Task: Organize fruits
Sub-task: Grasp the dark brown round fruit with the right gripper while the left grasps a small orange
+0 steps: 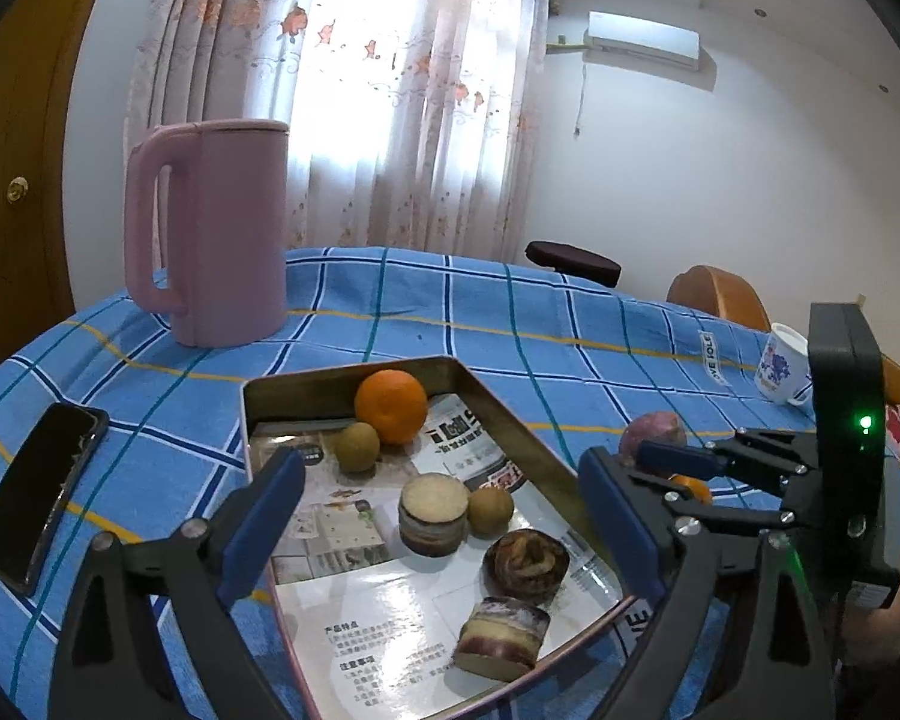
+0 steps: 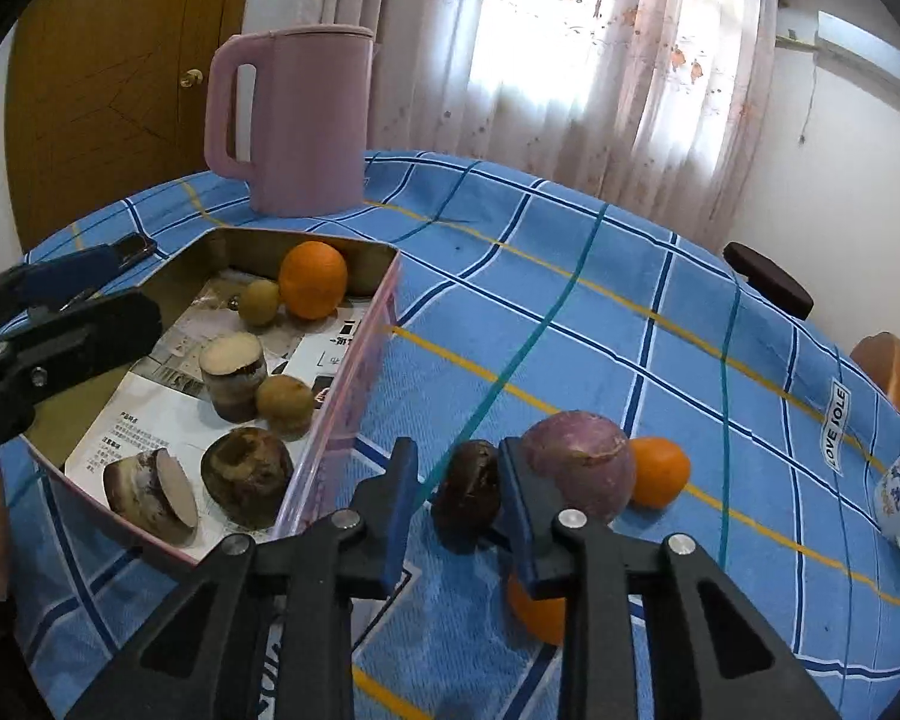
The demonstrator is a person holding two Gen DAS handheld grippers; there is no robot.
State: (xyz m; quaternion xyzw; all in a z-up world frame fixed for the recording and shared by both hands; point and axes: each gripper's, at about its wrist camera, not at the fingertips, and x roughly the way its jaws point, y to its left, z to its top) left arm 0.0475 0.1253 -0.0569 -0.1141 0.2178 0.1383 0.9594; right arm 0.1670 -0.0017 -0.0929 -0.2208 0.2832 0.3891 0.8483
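Dark fruit (image 2: 467,489): on the blue checked tablecloth (image 2: 570,324), just outside the tray's right wall, between the right gripper's spread fingers, not visibly clamped.
Right gripper (image 2: 459,507): released, jaws apart around the dark fruit.
Purple fruit (image 2: 576,468): just right of the dark fruit, a small orange (image 2: 660,471) beside it.
Tray (image 2: 354,372): paper-lined, holding a big orange (image 2: 313,288), brownish round fruits and cut pieces.
Left gripper (image 1: 444,516): released, empty, held over the tray.
Pink kettle (image 1: 210,234): behind the tray.
Phone (image 1: 42,492): left of the tray.
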